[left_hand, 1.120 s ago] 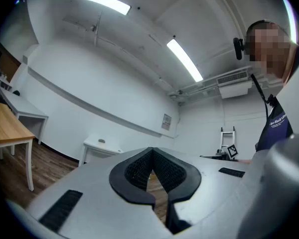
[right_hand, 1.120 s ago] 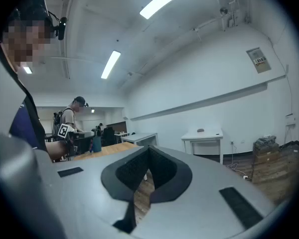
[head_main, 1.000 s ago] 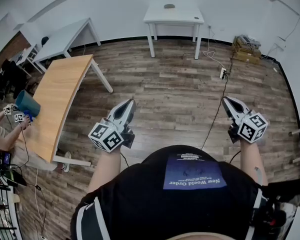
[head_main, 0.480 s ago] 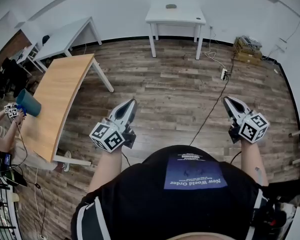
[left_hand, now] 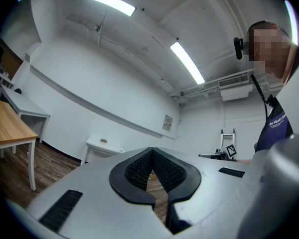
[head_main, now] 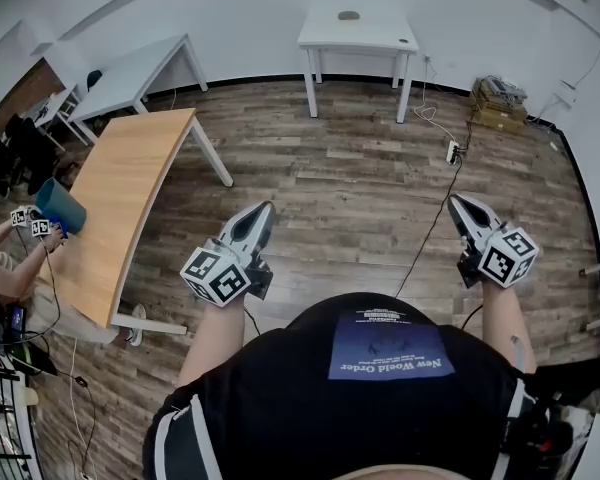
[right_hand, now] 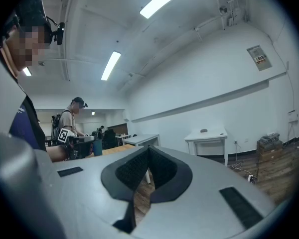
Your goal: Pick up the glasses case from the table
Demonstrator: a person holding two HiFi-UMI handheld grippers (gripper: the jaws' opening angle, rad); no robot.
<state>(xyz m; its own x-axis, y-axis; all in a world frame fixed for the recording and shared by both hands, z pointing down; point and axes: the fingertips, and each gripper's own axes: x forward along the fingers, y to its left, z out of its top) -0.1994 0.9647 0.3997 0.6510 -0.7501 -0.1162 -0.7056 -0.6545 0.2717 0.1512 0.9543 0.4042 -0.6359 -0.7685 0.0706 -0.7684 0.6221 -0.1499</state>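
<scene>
The glasses case (head_main: 349,15) is a small grey oval lying on the white table (head_main: 358,38) against the far wall. It also shows small in the left gripper view (left_hand: 103,141) and the right gripper view (right_hand: 204,130). My left gripper (head_main: 263,208) and right gripper (head_main: 453,201) are held in front of my body, far from that table, both pointing roughly level toward it. The left gripper (left_hand: 151,156) is shut with nothing between its pads. The right gripper (right_hand: 148,156) is shut and empty too.
A long wooden table (head_main: 120,198) stands at the left, with a white desk (head_main: 140,73) behind it. A black cable (head_main: 435,218) runs over the wood floor to a power strip (head_main: 446,150). Boxes (head_main: 498,98) sit at the back right. Another person holds a blue cup (head_main: 58,206) at far left.
The floor and tables have slid slightly in the head view as I moved forward toward the far white table. Both grippers keep their pose and stay shut.
</scene>
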